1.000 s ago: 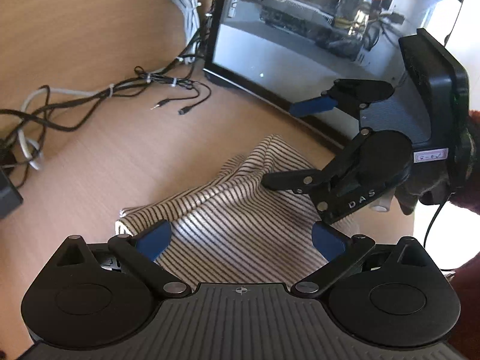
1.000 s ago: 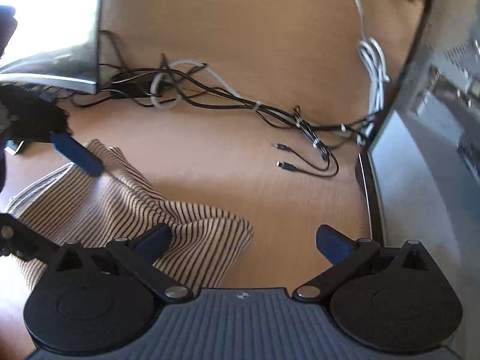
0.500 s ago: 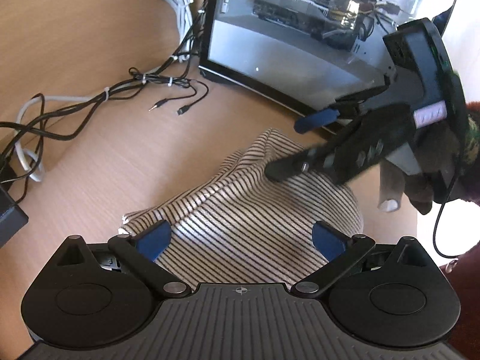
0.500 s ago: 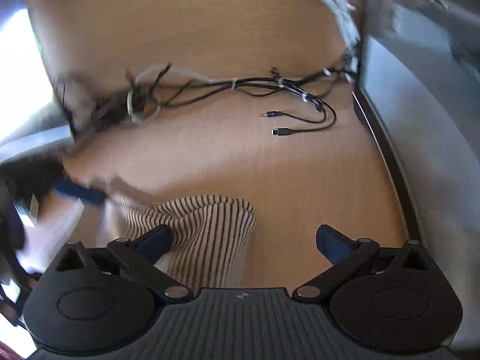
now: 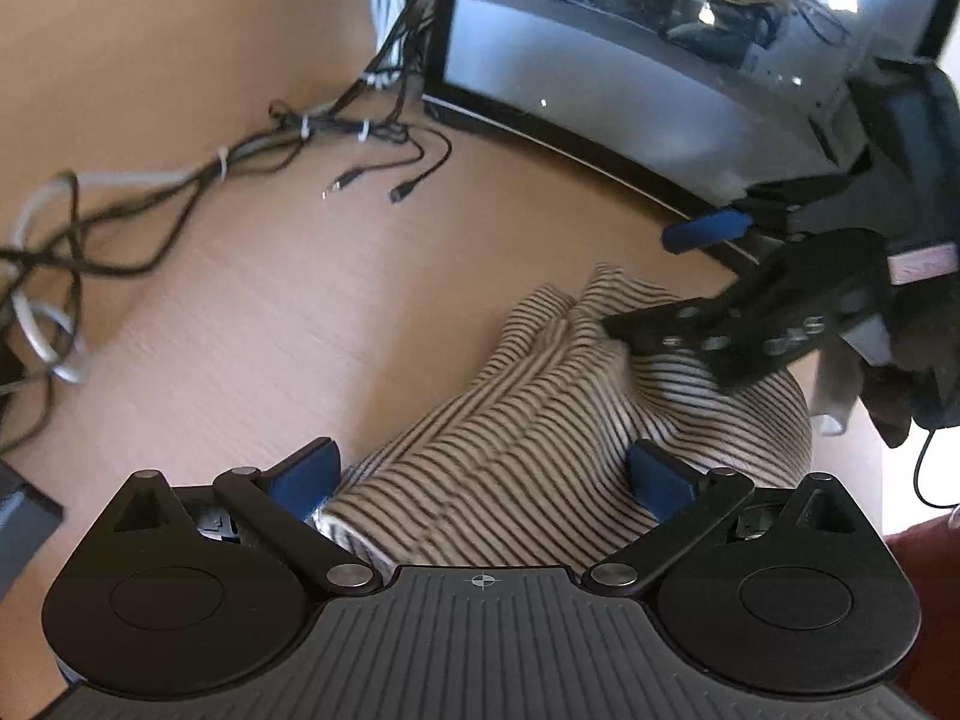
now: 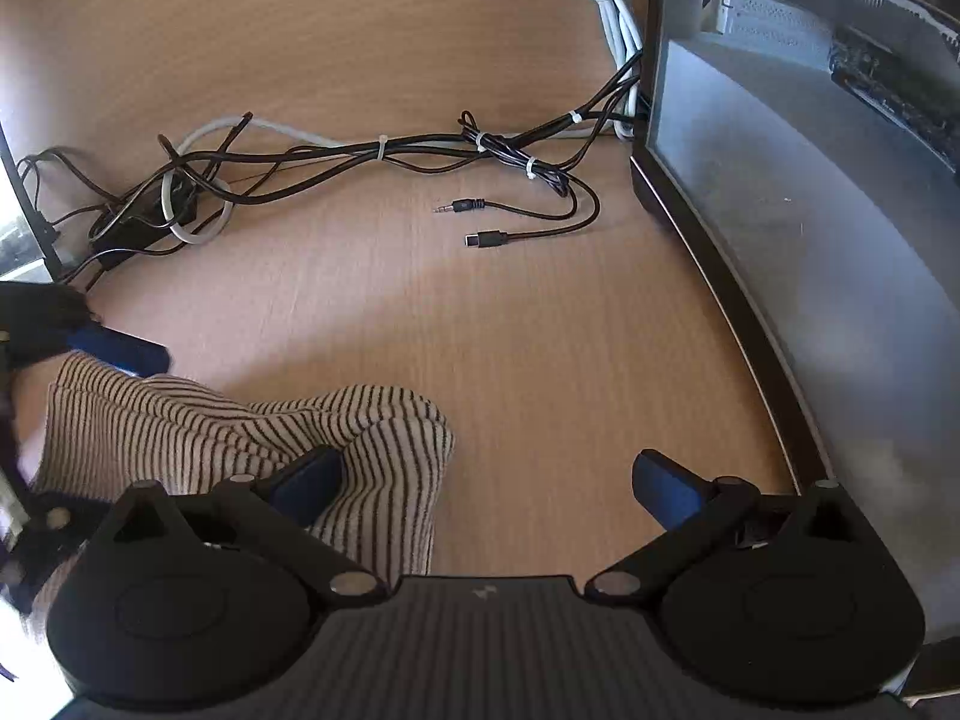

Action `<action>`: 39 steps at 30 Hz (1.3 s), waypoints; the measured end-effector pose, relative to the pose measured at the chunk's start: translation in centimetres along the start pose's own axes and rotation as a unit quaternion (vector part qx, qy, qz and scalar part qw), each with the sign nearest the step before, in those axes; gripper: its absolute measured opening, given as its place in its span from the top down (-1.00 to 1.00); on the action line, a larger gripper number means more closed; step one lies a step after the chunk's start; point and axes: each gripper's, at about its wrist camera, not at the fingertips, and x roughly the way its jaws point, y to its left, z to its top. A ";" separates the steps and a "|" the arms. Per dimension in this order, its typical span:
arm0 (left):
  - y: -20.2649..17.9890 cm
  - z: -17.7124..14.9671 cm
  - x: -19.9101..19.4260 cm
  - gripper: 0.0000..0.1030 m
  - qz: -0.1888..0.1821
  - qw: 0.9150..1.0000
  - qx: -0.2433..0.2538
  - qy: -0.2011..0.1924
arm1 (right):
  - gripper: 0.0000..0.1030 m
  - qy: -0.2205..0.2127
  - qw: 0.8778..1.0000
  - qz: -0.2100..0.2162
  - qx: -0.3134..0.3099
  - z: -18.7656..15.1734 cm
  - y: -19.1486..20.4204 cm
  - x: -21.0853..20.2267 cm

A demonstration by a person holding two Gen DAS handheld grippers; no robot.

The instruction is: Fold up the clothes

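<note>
A cream cloth with thin dark stripes [image 5: 540, 420] lies bunched on the wooden desk [image 5: 270, 312]. My left gripper [image 5: 483, 471] is open, its blue fingertips straddling the near part of the cloth. My right gripper [image 6: 489, 477] is open; its left fingertip rests on the cloth's right end [image 6: 360, 438], its right fingertip over bare desk. In the left wrist view the right gripper [image 5: 672, 282] comes in from the right, one finger pressing on the cloth's far fold. In the right wrist view a blue fingertip of the left gripper [image 6: 120, 348] shows at the cloth's far left edge.
A dark monitor [image 6: 810, 240] stands on the right, close to the cloth; it also shows in the left wrist view [image 5: 630, 96]. Tangled black and white cables [image 6: 372, 156] with two loose plugs [image 6: 480, 222] lie across the far desk.
My right gripper swung round to face the monitor side and now sits at the cloth's right end. The cloth has bunched up more. My left gripper moved slightly forward over it.
</note>
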 end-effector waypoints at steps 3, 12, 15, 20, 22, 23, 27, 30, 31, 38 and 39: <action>0.0 0.3 0.1 -1.00 -0.011 1.000 0.012 0.005 | -1.00 0.027 0.999 0.036 0.013 -0.2 -0.9 -2.1; 1.2 0.0 0.7 -1.00 -0.054 0.998 -0.022 0.006 | -1.00 0.153 0.974 0.162 0.036 -6.5 -0.6 -4.2; 1.3 -0.1 0.6 -1.00 -0.054 0.998 -0.036 0.008 | -0.99 0.155 0.973 0.168 0.019 -7.3 1.0 -3.0; 1.6 -0.9 0.1 -1.00 -0.036 0.997 -0.074 0.005 | -0.81 0.135 0.975 0.175 -0.001 -5.9 2.3 -1.4; 2.4 -1.6 -0.3 -1.00 -0.030 0.994 -0.104 0.003 | -0.81 0.130 0.977 0.169 -0.027 -5.2 2.7 -1.2; 2.8 -2.0 -0.6 -1.00 -0.027 0.992 -0.121 0.003 | -0.81 0.127 0.977 0.167 -0.039 -4.8 2.9 -1.0; 3.8 -3.6 -2.0 -1.00 -0.002 0.987 -0.162 -0.004 | -0.82 0.118 0.979 0.150 -0.077 -2.7 3.5 -0.1; 4.1 -4.9 -3.1 -1.00 0.013 0.982 -0.187 -0.005 | -0.96 0.106 0.981 0.127 -0.100 -1.2 3.3 1.2; 4.1 -5.3 -3.4 -1.00 0.018 0.981 -0.193 -0.005 | -0.99 0.100 0.982 0.120 -0.102 -0.8 3.3 1.5; 1.9 -6.9 -4.5 -1.00 0.049 0.974 -0.221 -0.003 | -1.00 0.081 0.988 0.099 -0.085 0.4 1.8 2.9; 1.5 -7.0 -4.6 -1.00 0.055 0.973 -0.226 -0.005 | -1.00 0.081 0.989 0.102 -0.071 0.3 1.5 3.1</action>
